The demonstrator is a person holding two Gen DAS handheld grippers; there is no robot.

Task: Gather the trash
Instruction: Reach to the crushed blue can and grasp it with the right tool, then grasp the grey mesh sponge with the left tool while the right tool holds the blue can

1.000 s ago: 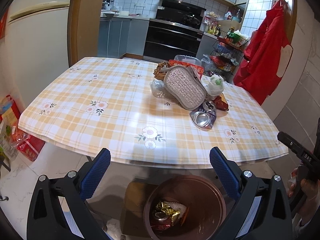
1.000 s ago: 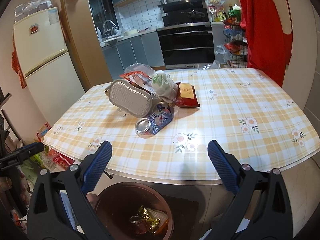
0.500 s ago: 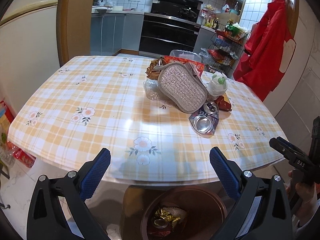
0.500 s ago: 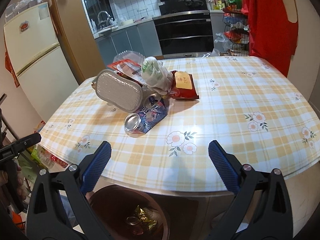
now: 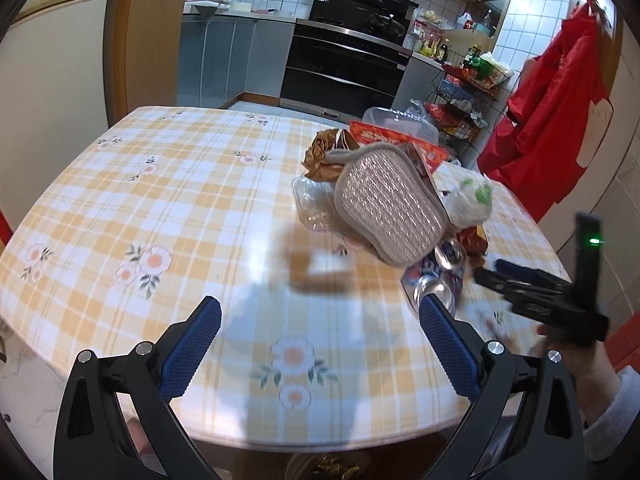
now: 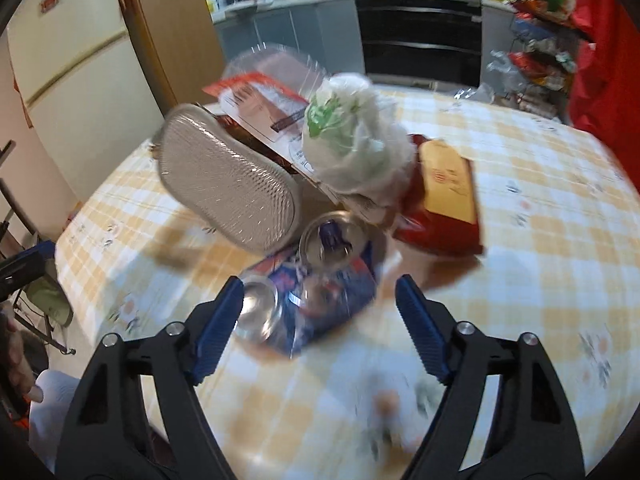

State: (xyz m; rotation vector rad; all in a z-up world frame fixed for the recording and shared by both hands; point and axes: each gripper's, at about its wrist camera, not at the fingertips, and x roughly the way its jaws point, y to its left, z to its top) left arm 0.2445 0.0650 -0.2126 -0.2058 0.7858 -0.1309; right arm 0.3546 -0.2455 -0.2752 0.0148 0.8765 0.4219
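Your right tool spreading wide around the crushed can on the desk, your left tool gaping beside the trash pile, pinching nothing

Checked floral cloth over the surface; black oven behind, red apron hanging right, pale fridge left, wire rack beside the oven.

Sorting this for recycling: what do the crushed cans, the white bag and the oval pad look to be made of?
Crushed cans: thin metal, likely aluminium, judging by the shiny silver ends and dented printed walls. White bag: thin plastic film, crinkled, semi-translucent, with green print. Oval pad: seemingly a scrubbing sponge, glittery woven mesh face with a soft grey border; its core is not visible.
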